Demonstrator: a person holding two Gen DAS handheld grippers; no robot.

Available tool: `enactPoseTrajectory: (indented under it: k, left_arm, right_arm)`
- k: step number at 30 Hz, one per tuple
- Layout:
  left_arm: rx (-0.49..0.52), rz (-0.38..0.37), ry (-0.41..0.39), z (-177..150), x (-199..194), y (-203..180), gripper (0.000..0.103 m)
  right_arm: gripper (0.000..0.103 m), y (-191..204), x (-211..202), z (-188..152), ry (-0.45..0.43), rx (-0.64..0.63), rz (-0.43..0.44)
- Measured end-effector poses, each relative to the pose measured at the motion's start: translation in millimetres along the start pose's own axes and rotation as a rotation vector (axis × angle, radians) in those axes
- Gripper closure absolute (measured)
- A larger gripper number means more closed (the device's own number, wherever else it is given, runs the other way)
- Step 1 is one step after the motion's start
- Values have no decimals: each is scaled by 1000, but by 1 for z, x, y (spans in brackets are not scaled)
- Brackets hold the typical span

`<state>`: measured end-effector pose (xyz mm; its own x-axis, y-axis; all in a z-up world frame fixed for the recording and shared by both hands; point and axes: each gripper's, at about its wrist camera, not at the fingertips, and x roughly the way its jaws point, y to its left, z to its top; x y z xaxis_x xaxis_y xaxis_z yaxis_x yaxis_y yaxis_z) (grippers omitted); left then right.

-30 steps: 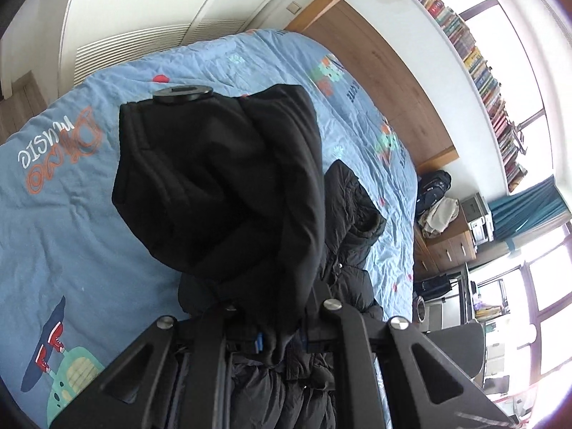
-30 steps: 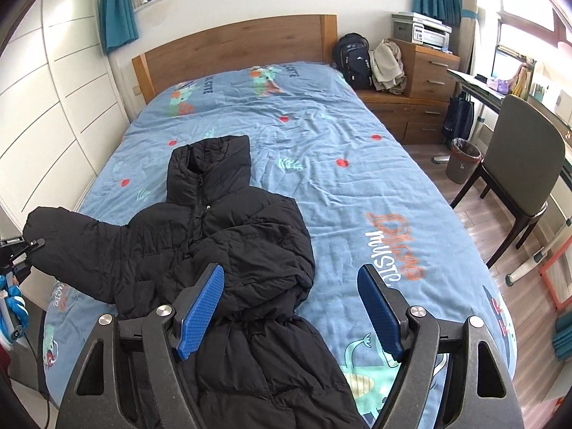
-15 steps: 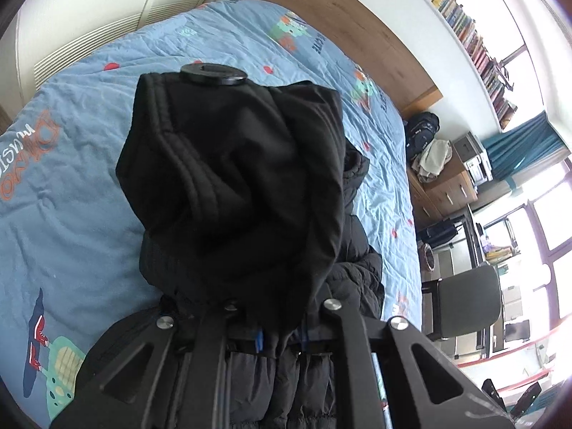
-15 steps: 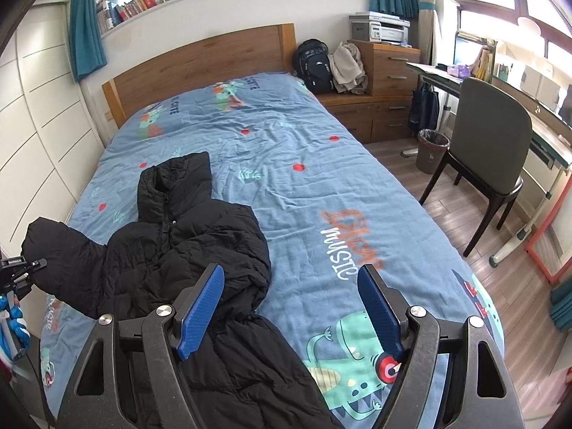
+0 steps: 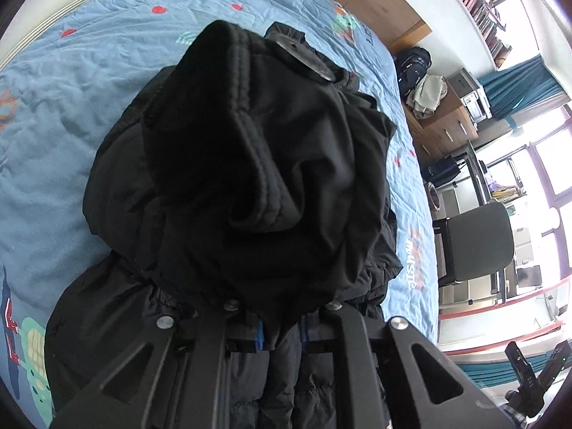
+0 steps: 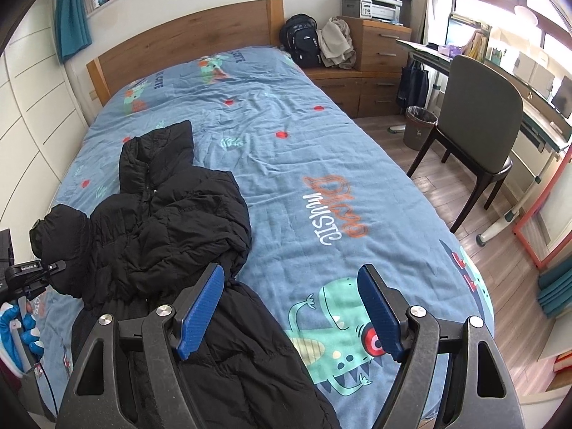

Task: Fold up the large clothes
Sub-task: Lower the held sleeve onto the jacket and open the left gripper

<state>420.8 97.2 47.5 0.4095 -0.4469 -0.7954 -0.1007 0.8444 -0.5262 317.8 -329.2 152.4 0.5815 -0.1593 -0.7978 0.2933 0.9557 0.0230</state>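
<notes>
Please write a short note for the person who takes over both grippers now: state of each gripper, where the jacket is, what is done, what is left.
Left gripper: shut on the cuff end of the black padded jacket's sleeve, held over the jacket body.
Right gripper: open, empty, above the lower part of the jacket.
Jacket: lies front up on the blue cartoon-print bed cover, collar toward the wooden headboard.
Done: one sleeve appears already folded across the chest.
Left: lay the held sleeve down, then fold the body.

The room is bright with daylight from the windows (image 6: 507, 0), which glare white. Both pictures bend at the edges and have dark corners. The black jacket (image 5: 250, 164) looks very dark.
</notes>
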Motion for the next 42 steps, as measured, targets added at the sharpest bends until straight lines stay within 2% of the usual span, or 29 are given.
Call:
enactPoseTrajectory:
  k: [6,10,19,23,26,31,35,37,42]
  left_arm:
    - [-10,14,49,-18,29,3,90]
    - [-16,24,79,-25,41,6,86]
    - [-4,21,128,-30,54,4,73]
    - [1,12,149,-37,60,-2,63]
    - [5,13,156,-39,61,-4,62]
    - [-1,6,145,-41,55,-1,62]
    - [-9,17,110,-36,40,11,62]
    - [-20,34,82,-34,31,19,62]
    - [-9,86,51,-29,8,43,62]
  right_arm:
    - [26,-5,-7,2,2,-19,-30]
    - [26,-6,-9,2,0,-24,-41]
    - [26,5,1,-1,21,-41,-18]
    - [26,10,3,-1,29,-58,-6]
    - [26,13,4,-1,28,-63,-2]
    - [26,18,7,0,31,-69,6]
    - [26,33,14,-3,48,-106,46]
    - [26,46,20,-5,59,-134,71]
    - [26,105,42,-13,95,-225,171]
